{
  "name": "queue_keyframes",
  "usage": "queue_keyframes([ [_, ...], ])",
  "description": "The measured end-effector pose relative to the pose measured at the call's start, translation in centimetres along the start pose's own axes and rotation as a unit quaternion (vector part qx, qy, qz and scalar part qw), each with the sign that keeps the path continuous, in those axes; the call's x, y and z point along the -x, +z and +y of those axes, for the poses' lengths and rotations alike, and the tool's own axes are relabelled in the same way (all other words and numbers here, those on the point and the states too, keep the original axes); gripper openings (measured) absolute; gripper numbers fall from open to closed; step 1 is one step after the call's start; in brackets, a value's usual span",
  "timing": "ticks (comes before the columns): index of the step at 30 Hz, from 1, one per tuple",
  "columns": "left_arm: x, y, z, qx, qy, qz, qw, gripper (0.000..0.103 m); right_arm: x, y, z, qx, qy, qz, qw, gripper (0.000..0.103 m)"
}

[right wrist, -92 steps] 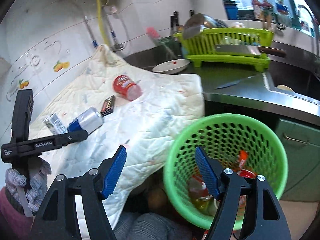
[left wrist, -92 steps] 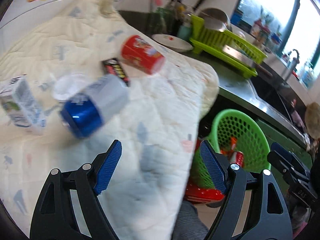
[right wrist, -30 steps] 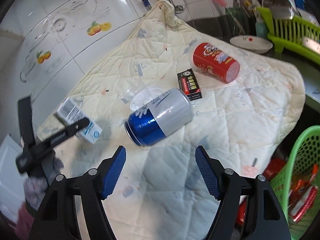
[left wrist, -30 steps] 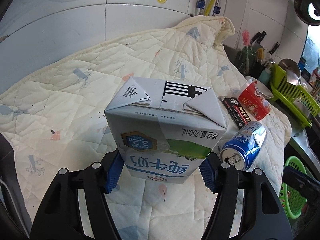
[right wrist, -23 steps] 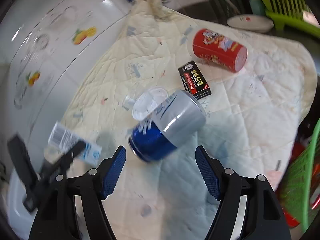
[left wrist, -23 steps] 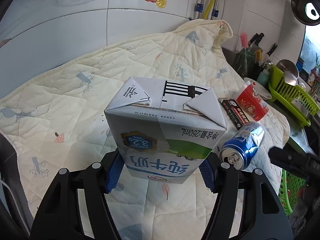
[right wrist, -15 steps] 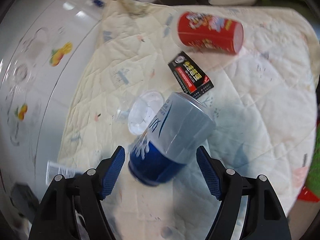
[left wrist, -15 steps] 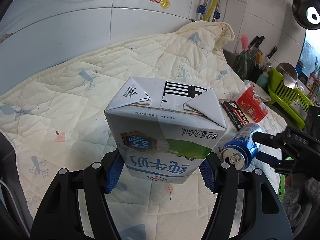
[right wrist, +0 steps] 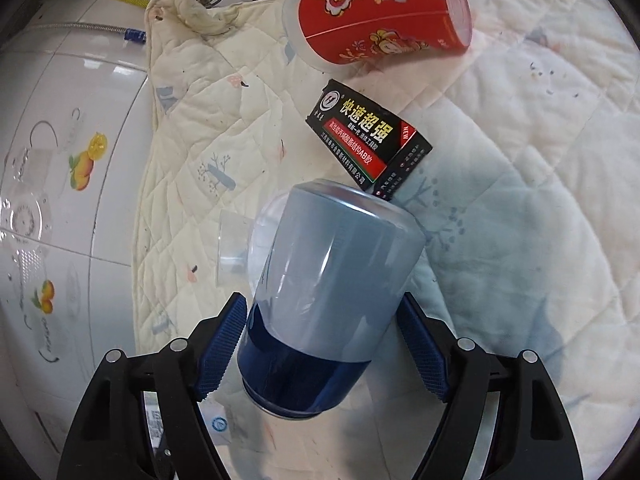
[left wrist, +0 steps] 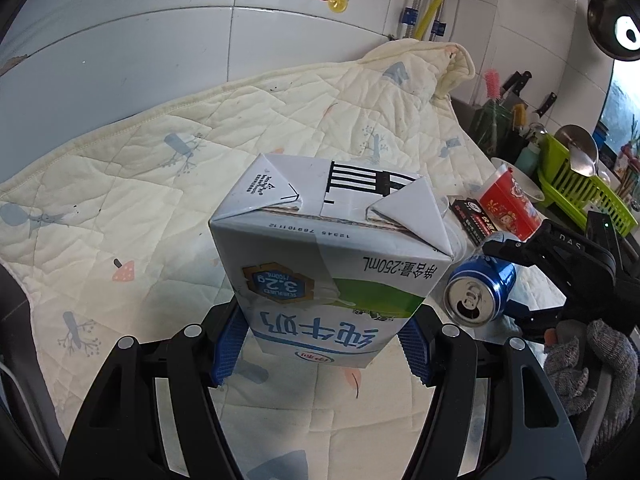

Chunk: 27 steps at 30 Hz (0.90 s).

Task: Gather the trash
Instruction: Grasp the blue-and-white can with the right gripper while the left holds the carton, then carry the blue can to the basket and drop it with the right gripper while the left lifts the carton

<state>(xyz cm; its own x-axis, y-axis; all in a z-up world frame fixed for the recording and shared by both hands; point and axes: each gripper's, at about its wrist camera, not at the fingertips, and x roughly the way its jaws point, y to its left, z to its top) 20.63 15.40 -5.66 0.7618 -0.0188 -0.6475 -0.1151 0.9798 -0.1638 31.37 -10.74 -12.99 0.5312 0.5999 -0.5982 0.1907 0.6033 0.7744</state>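
Right tool [right wrist: 320,348] straddles the blue can [right wrist: 324,300] lying on the quilt [right wrist: 520,240], jaws opening, pads not pressing yet. Left tool [left wrist: 320,344] clamps the milk carton [left wrist: 332,272]. Risk: can rolls toward the glue box [right wrist: 368,140] at 1 o'clock if nudged.

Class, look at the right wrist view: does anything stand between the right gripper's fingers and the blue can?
Nothing visible does. The blue can already lies between the opening jaws of the right gripper; the clear plastic cup sits beside it, outside them.
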Motion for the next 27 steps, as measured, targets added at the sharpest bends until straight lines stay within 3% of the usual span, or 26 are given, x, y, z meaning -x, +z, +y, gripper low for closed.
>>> queue_keyframes([
  [2,0.1,0.0,-0.1,-0.002,0.0,-0.001,1.0,0.065,-0.2,0.1,-0.1,0.002,0.012,0.001,1.0,0.067],
  [14,1.2,-0.6,-3.2,-0.02,-0.03,-0.001,0.9994,0.065,4.6,-1.0,-1.5,0.054,0.028,-0.008,0.998,0.066],
  [20,1.9,-1.8,-6.9,-0.046,-0.055,0.006,0.9974,0.065,10.5,-2.4,-4.0,0.09,0.008,-0.04,0.995,0.066],
  [27,2.4,-3.1,-11.7,-0.062,-0.096,0.022,0.9932,0.065,18.0,-2.5,-9.7,0.121,-0.072,-0.076,0.987,0.066],
])
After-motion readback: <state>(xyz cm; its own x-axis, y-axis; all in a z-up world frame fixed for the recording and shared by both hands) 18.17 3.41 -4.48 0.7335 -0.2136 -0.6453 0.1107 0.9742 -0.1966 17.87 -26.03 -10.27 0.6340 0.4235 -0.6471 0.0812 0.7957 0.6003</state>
